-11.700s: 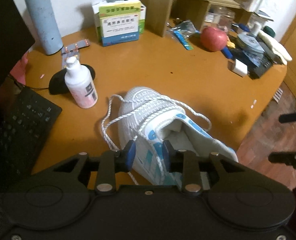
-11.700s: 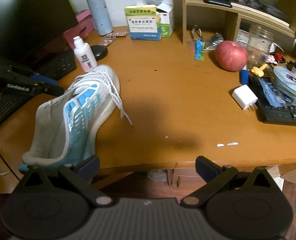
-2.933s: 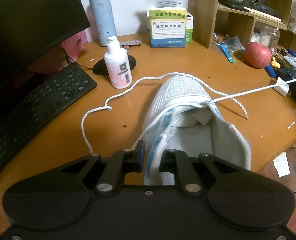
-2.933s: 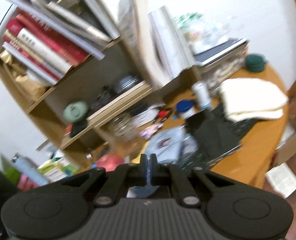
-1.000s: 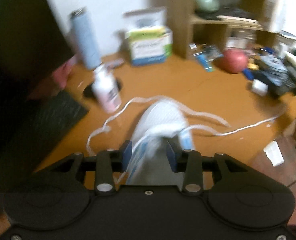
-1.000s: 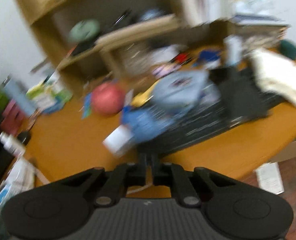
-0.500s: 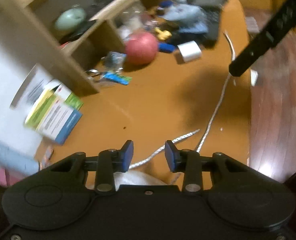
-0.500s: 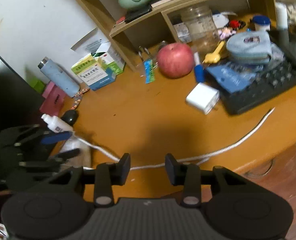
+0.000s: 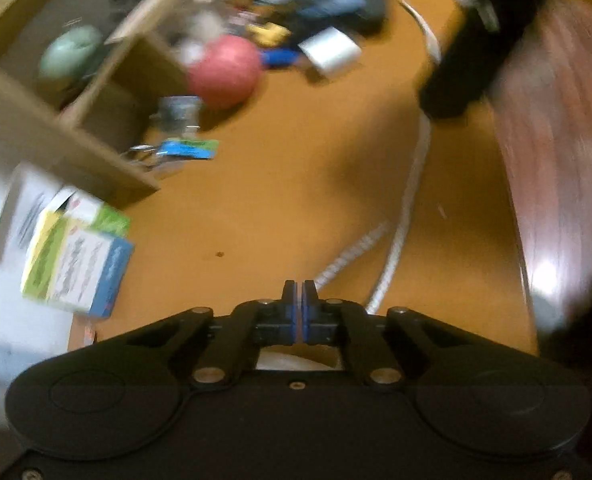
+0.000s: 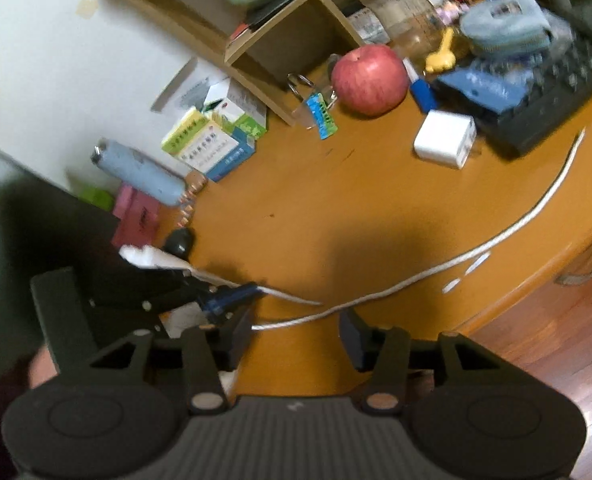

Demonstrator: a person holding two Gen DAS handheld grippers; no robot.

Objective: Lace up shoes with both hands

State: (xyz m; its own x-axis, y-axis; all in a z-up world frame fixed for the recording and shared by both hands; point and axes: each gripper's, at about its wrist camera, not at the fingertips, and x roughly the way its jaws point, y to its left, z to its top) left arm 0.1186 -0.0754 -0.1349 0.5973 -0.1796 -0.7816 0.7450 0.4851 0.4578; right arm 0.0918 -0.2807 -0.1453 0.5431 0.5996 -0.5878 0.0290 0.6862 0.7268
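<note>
Though blurred, cluttered desk: left hand-held gripper pinching lace, right opening, empty.

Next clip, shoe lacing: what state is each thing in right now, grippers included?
left gripper: shut; whether it pinches the lace is unclear.
right gripper: jaws opening, pads pressing nothing.
lace: slack, lying across the desk.
apple: whole, resting on the desk.
flask: capped.

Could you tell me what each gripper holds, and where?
The left gripper seems shut on the short shoelace partway along. The right gripper holds nothing; its opening jaws leave the long lace loose between them.
</note>
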